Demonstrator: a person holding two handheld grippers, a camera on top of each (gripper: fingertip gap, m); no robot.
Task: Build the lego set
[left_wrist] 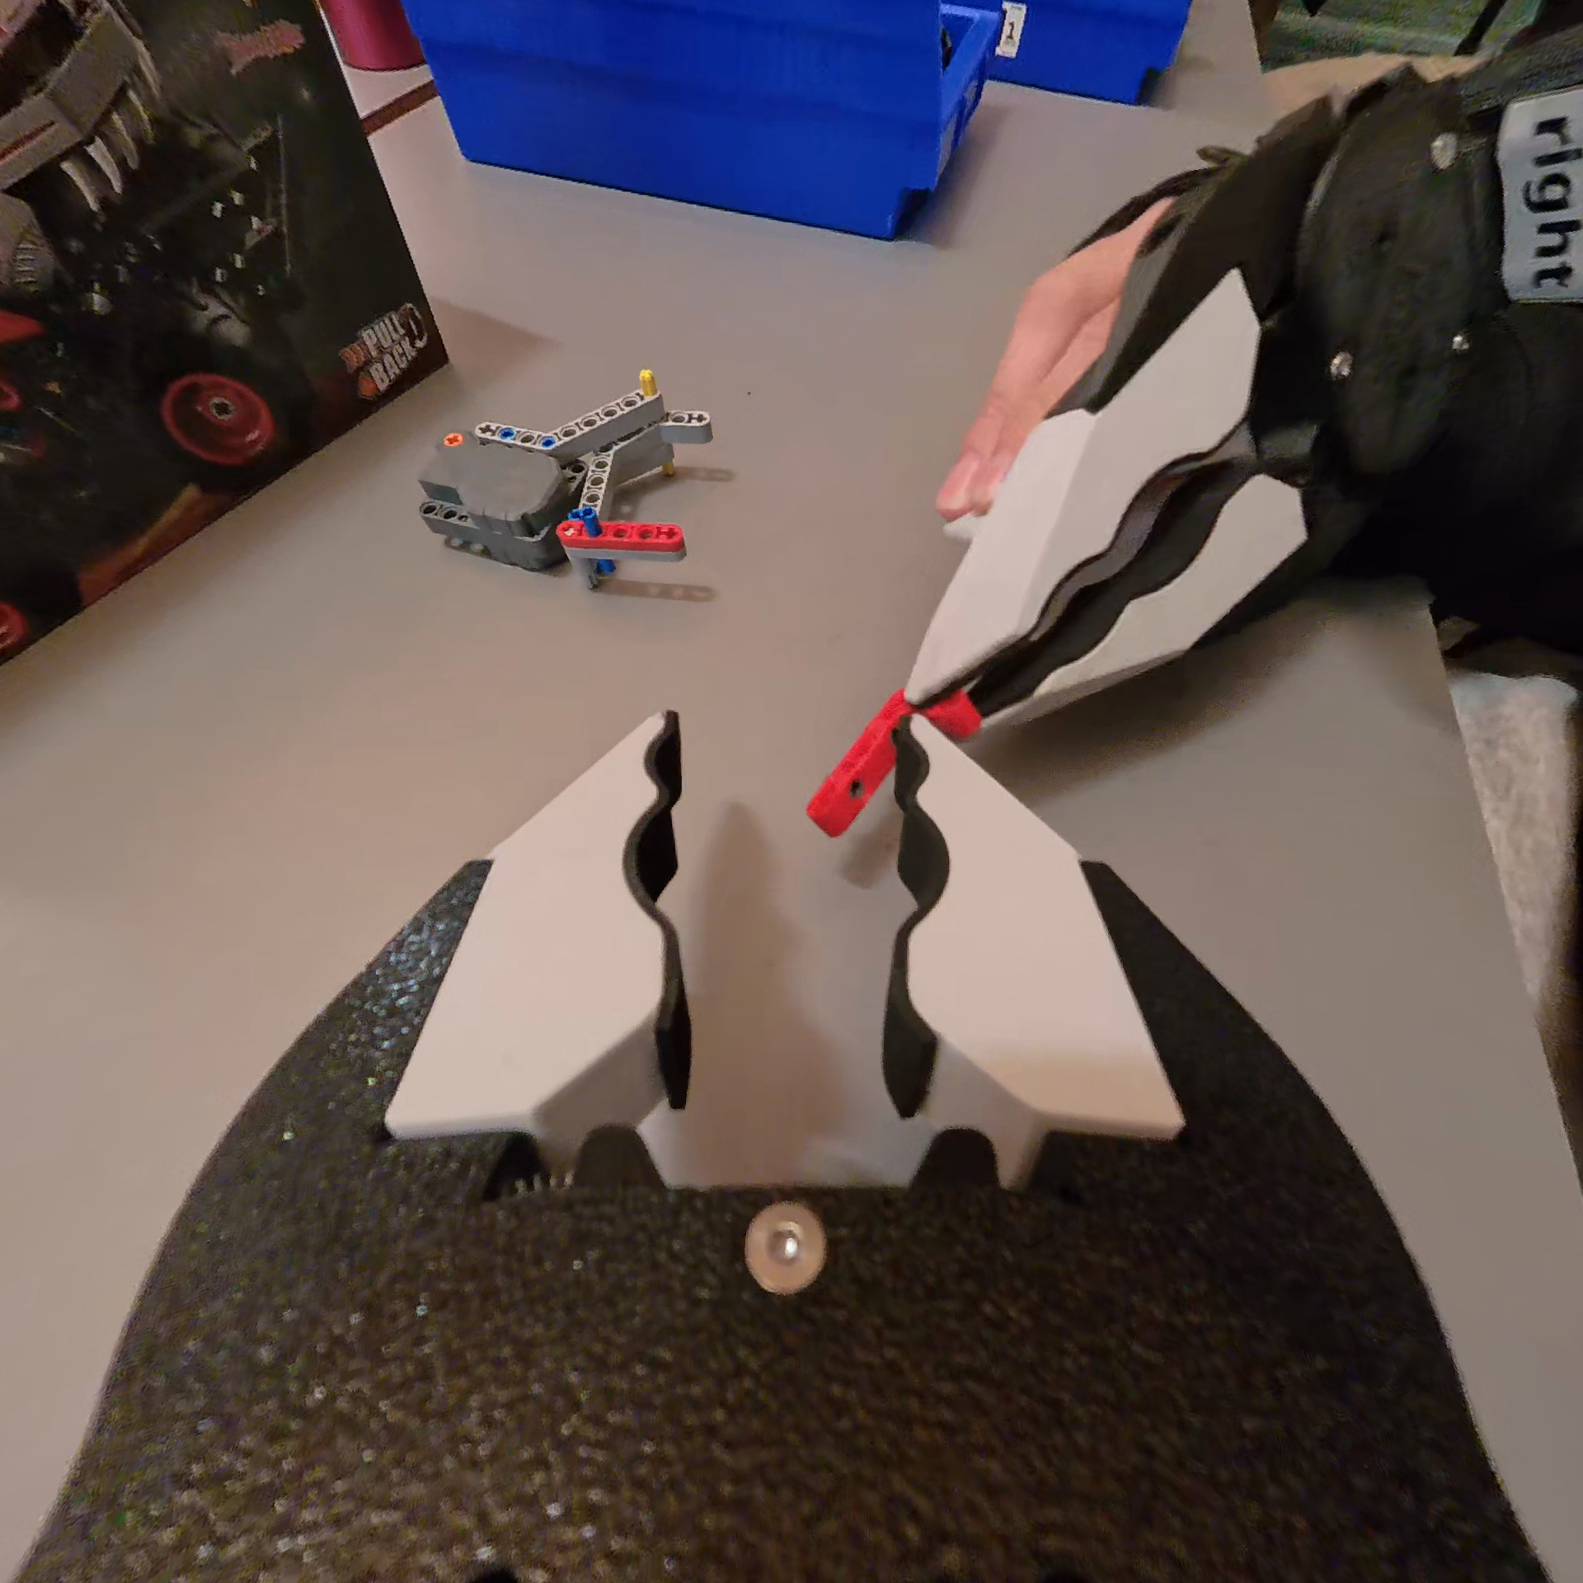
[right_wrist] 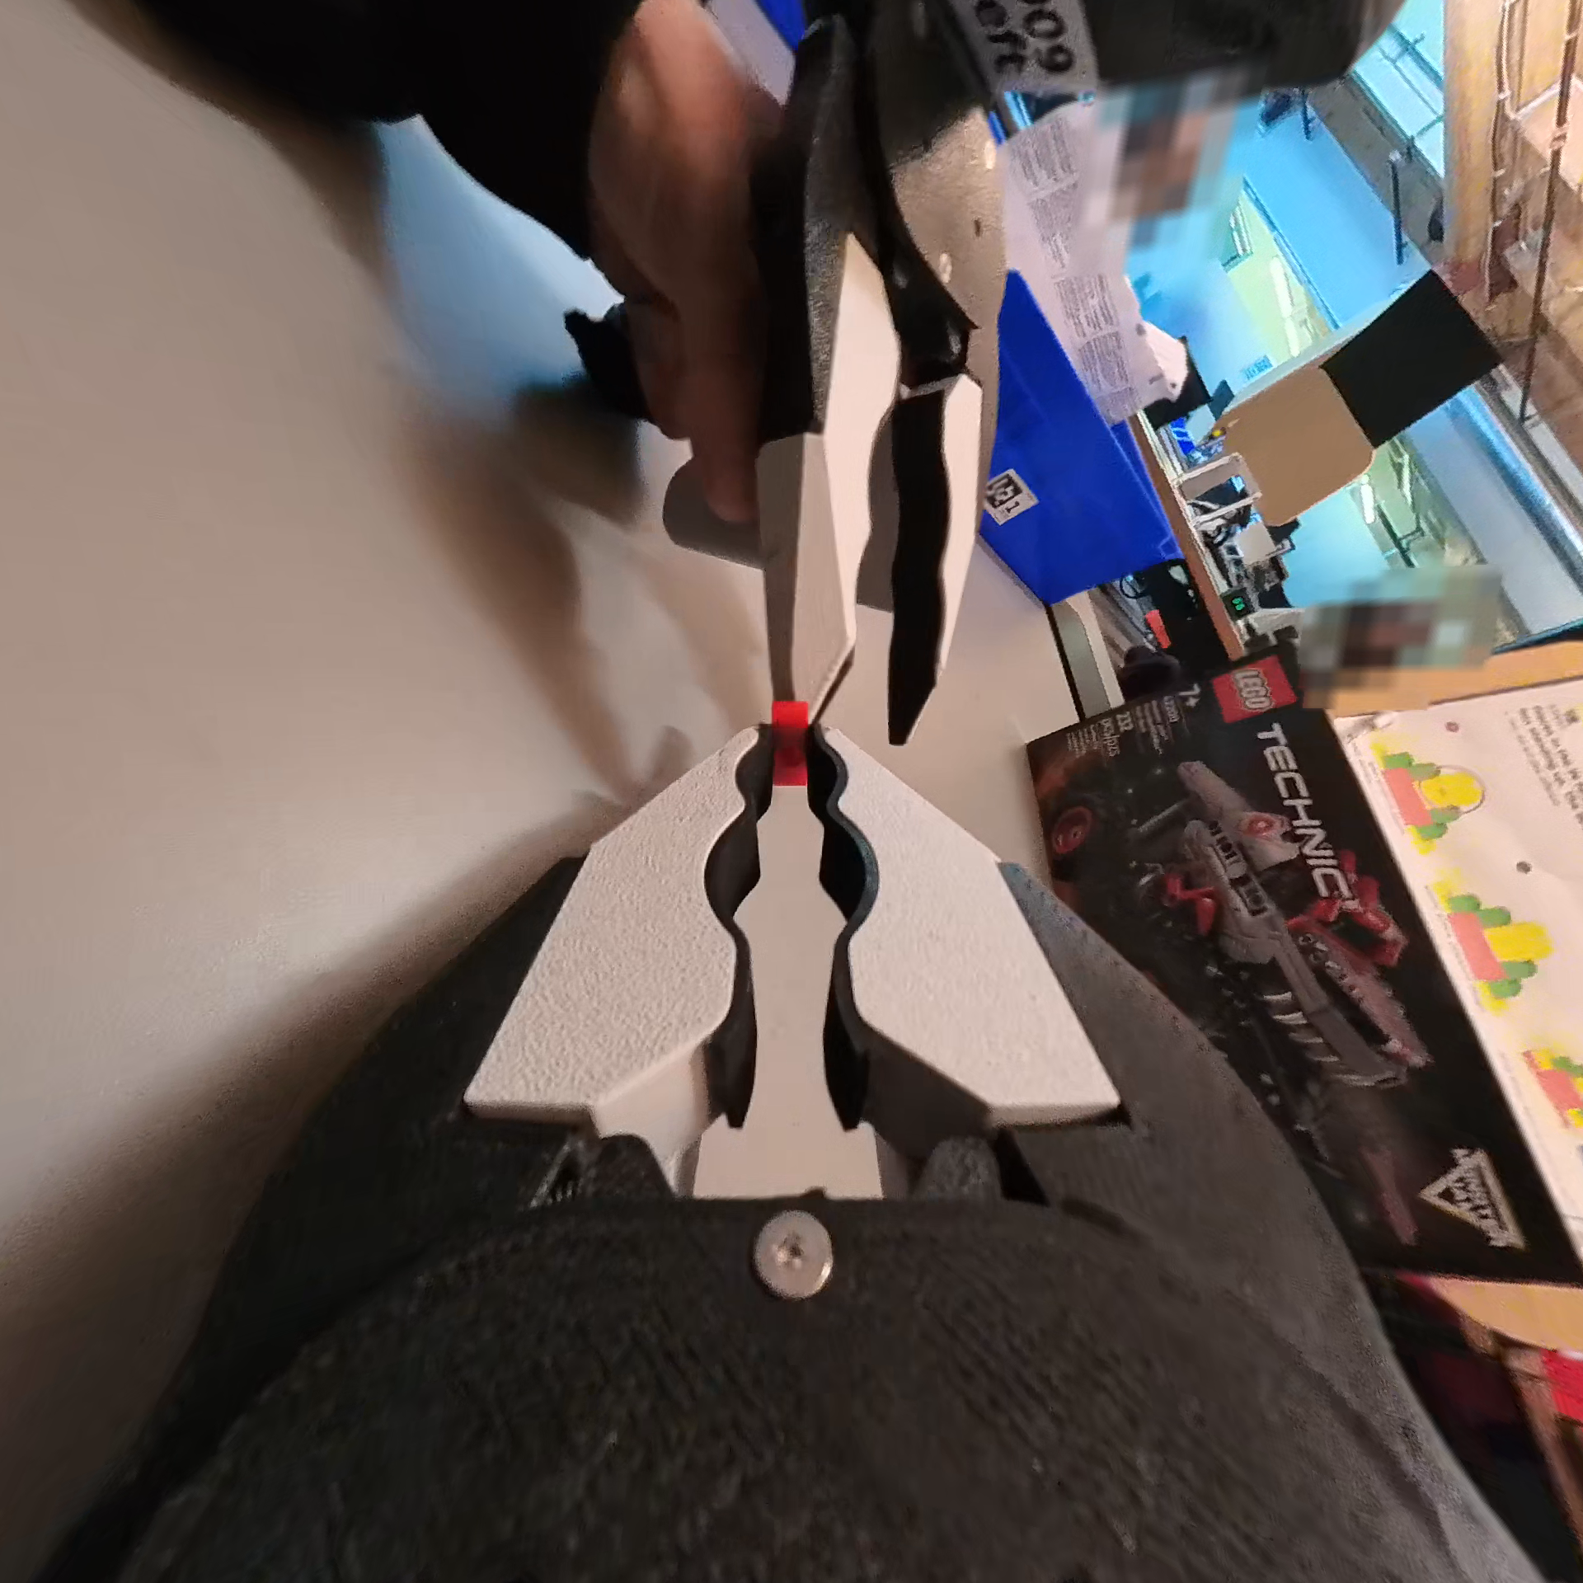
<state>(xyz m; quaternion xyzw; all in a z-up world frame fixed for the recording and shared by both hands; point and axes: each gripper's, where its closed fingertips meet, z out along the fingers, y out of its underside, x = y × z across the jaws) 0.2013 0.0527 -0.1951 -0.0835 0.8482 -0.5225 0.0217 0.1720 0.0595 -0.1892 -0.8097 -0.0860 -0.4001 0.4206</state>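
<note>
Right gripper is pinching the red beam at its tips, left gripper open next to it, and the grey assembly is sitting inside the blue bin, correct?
Not quite: the grey assembly sits on the table, in front of the blue bin, as the left wrist view shows. The right gripper does pinch the red beam, with the left gripper open beside it.

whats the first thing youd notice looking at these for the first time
The small red beam pinched at the tips of the right gripper, hanging above the grey table right beside the open left gripper. Next, the half-built grey model farther back on the table, near the dark set box.
</note>
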